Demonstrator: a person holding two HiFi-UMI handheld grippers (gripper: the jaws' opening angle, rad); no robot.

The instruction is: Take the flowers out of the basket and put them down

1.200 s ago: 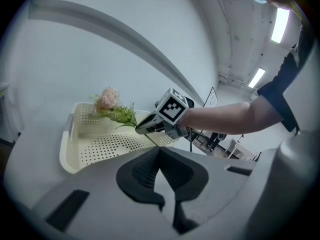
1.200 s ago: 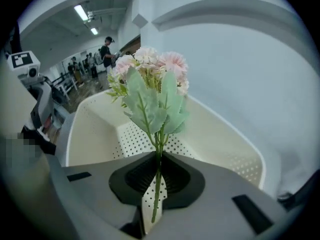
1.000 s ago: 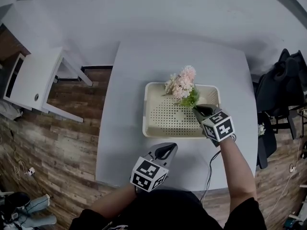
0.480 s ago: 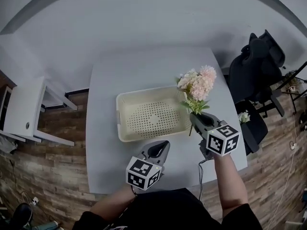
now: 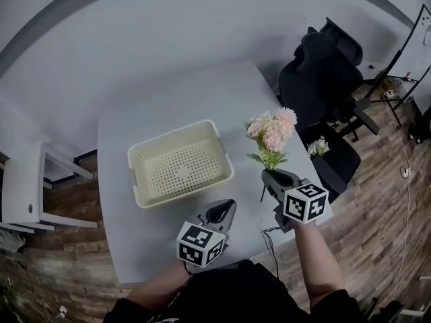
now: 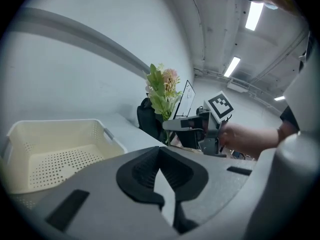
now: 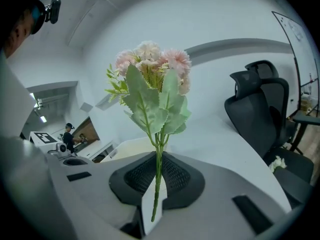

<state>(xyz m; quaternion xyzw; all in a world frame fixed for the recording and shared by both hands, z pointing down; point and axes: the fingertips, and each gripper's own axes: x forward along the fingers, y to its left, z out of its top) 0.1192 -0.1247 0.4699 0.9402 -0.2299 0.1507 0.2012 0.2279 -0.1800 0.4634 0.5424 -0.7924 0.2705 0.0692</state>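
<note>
Table (image 5: pixel 175 106) right edge bare | right claw (image 5: pixel 268 175) pinching flowers (image 5: pixel 273 130) above it | left claw (image 5: pixel 225 210) pressed together

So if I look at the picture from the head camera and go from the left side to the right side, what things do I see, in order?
white side table → cream basket → pink flowers → black office chair

Matt cream perforated plastic basket (image 5: pixel 178 170); flowers (image 5: pixel 273 130) with cloth-like matt petals; smooth matt pale counter (image 5: pixel 168 106); wood-plank floor (image 5: pixel 60 254)
</note>
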